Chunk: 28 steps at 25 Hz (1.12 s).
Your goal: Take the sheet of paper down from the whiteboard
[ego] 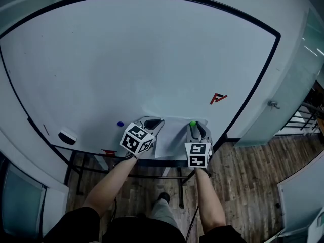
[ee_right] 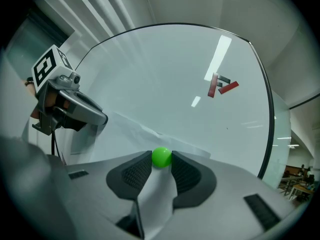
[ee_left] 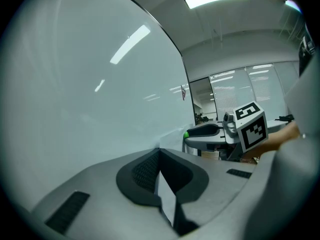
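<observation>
The white sheet of paper (ego: 172, 135) lies against the lower edge of the whiteboard (ego: 142, 59), between my two grippers. My left gripper (ego: 153, 123) is at the sheet's left edge. In the left gripper view its pads (ee_left: 145, 170) meet at the tips with the sheet (ee_left: 167, 204) pinched between them. My right gripper (ego: 194, 127) is at the sheet's top right corner. Its pads (ee_right: 137, 171) press on a round green magnet (ee_right: 161, 156), and the paper (ee_right: 155, 194) hangs down between the jaws behind it.
A blue magnet (ego: 120, 124) sticks to the board left of the sheet. A board eraser (ego: 67, 136) sits at the lower left and a small red item (ego: 109, 151) lies on the tray. A red mark (ego: 218, 98) is at the right. Wooden floor (ego: 253, 176) lies below.
</observation>
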### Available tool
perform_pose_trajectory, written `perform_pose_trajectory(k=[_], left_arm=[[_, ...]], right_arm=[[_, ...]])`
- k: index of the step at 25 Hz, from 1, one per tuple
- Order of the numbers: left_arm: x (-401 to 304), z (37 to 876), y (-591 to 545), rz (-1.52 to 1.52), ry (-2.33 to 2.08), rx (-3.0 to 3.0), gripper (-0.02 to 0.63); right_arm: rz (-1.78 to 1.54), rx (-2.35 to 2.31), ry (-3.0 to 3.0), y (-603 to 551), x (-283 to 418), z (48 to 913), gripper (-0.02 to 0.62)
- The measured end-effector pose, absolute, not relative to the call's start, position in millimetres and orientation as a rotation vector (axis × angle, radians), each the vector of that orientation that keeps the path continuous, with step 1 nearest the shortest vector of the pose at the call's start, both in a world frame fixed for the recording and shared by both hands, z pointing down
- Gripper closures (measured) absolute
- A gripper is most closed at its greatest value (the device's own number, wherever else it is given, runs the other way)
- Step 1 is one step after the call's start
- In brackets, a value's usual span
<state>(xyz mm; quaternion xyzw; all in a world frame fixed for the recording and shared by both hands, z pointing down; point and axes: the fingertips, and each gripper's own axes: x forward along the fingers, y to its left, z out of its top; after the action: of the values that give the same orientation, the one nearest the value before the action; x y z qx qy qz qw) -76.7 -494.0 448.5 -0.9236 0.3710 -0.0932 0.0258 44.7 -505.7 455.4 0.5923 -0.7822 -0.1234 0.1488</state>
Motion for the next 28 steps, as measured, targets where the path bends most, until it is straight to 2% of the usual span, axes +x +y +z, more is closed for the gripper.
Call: perform_pose_trajectory(k=[28], left_arm=[[-91, 454, -488, -0.289, 1.162, -2.878, 0.586]], right_arm=[[-0.275, 1.681, -2.291, -503, 42, 466, 0.462]])
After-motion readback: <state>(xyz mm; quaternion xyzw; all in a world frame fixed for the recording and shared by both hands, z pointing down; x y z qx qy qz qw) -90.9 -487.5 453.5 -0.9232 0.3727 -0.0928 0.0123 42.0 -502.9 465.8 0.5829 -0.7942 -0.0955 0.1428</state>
